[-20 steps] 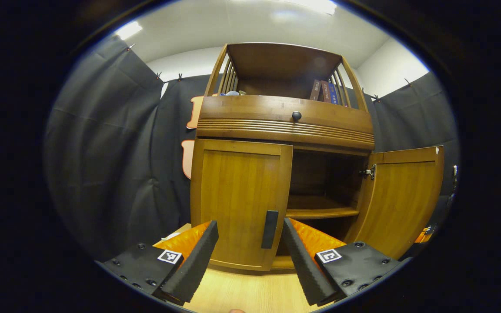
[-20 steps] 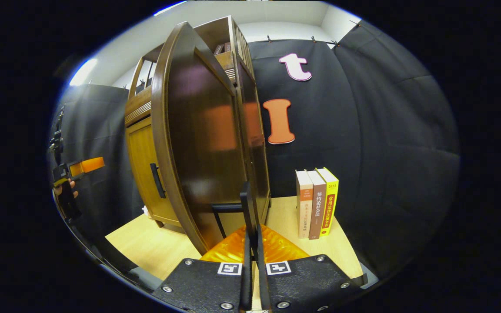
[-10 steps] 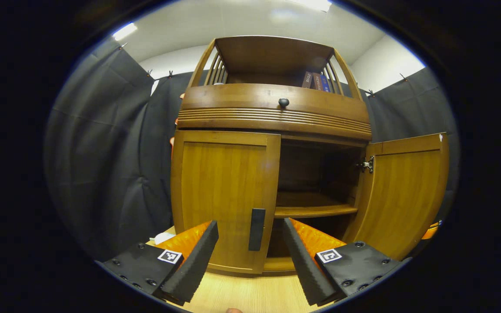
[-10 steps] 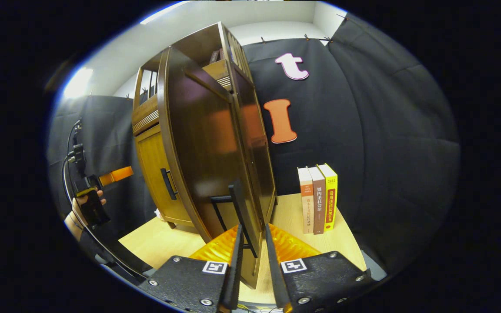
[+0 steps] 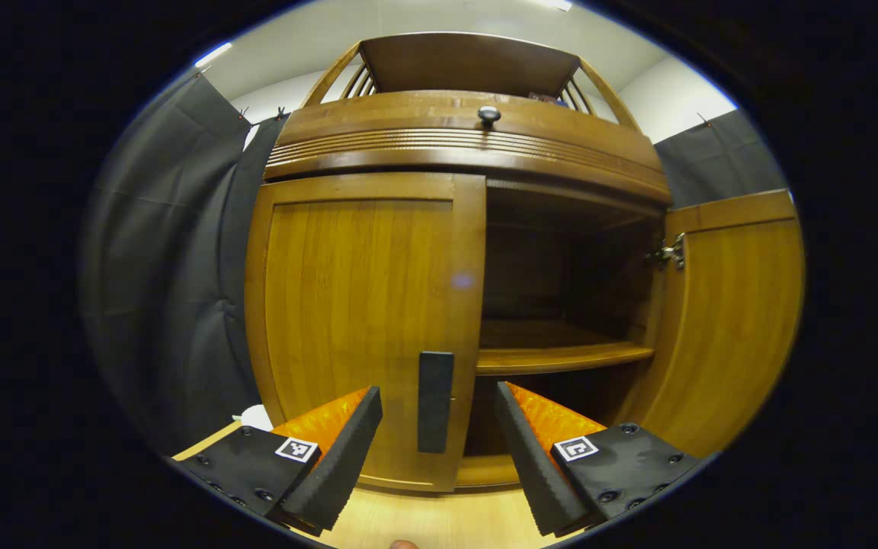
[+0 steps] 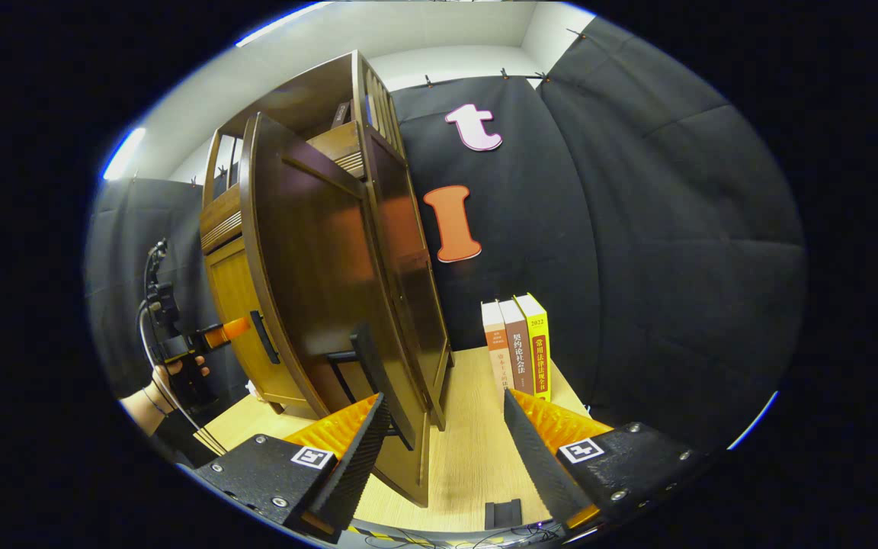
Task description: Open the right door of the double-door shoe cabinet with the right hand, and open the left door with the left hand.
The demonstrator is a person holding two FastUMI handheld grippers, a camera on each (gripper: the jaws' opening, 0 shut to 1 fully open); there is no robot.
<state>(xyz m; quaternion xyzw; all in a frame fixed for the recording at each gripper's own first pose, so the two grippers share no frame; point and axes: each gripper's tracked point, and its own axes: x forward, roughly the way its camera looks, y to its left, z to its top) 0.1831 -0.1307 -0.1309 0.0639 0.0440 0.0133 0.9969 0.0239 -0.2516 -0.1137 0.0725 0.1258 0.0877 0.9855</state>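
Left claw point(image 5: 439, 450) gapes, foam-padded, before glossy wooden left door's point(image 5: 363, 320) flat black handle point(image 5: 435, 401).

Recording booth, not a home: black cloth walls point(image 6: 637, 229), cabinet point(image 5: 378, 305) and 3 books point(image 6: 519, 347) on a tabletop point(image 6: 469, 457).

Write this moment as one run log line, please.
right door: open | left door: closed | left gripper: open before handle | right gripper: open

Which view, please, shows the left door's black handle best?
The left gripper view: the handle faces the camera, between the open left tool. The right gripper view shows the handle small, side-on, at the cabinet's far edge.
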